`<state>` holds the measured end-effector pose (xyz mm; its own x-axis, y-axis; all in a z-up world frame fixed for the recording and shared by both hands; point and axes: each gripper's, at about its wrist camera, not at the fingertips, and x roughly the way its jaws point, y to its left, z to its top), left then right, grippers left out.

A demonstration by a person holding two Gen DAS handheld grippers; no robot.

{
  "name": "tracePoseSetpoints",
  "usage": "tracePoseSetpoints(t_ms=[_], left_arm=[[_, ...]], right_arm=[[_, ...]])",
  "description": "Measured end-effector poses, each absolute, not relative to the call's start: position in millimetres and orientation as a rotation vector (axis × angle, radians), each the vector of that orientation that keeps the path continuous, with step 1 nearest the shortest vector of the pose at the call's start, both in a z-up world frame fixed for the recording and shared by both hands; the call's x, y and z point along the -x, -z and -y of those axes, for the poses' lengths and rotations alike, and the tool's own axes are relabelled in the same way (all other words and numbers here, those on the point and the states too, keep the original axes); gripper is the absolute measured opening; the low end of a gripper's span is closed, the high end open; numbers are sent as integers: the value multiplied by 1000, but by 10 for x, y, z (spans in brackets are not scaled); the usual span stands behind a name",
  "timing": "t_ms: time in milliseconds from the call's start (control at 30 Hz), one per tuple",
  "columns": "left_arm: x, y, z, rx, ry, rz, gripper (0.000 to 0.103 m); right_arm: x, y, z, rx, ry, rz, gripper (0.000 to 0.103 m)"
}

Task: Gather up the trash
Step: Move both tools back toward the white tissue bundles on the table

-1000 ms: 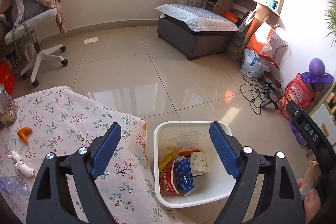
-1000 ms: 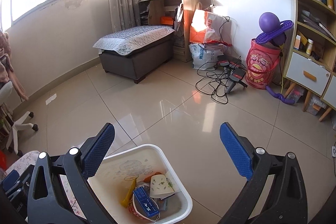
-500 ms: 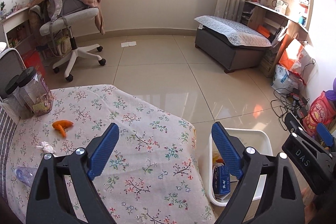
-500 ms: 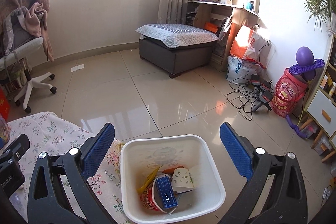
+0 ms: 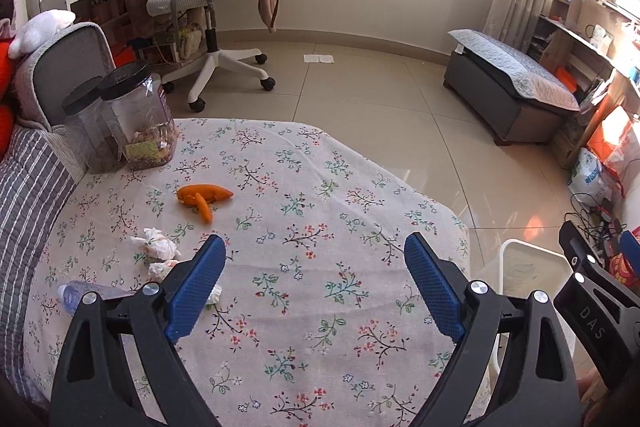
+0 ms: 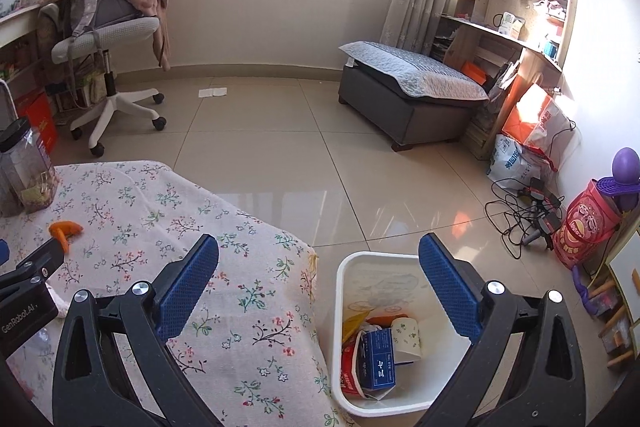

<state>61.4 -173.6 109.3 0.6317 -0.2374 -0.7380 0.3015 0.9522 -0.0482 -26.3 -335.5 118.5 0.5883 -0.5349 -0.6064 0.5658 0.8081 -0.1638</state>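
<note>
While trash waits on the table (image 5: 320, 187), the left tool (image 5: 316, 291) hangs over it, spread wide and empty. A bottle (image 5: 76, 297), tissues (image 5: 158, 247) and orange peel (image 5: 202, 197) lie to its left. The right tool (image 6: 320, 287), also spread and empty, is near the bin (image 6: 340, 311). Next, pinch one piece.

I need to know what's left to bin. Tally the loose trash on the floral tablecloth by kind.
Orange peel pieces: 2
Crumpled white tissues: 3, one partly hidden behind the left finger
Clear plastic bottle: 1
Total: 6
</note>
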Motion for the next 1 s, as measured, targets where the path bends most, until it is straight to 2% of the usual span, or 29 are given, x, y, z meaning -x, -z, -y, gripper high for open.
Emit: tracePoseSetpoints(t_ms=[500,833,900,1000], left_arm=[[-1703,-366,647,-3,15,-1059,88],[-2213,196,312,143,-22,-1257,88],[-2238,288,269,148,-11,-1287,78],[-2208,292,317,85,8,-1274,48]], right_arm=[[-223,-803,2624,126,487,-810,96],[-407,-569,2546,159,425,-896,96],[-428,-547,2518,173,419,-900,96],[-456,-513,2486,205,420,-902,96]])
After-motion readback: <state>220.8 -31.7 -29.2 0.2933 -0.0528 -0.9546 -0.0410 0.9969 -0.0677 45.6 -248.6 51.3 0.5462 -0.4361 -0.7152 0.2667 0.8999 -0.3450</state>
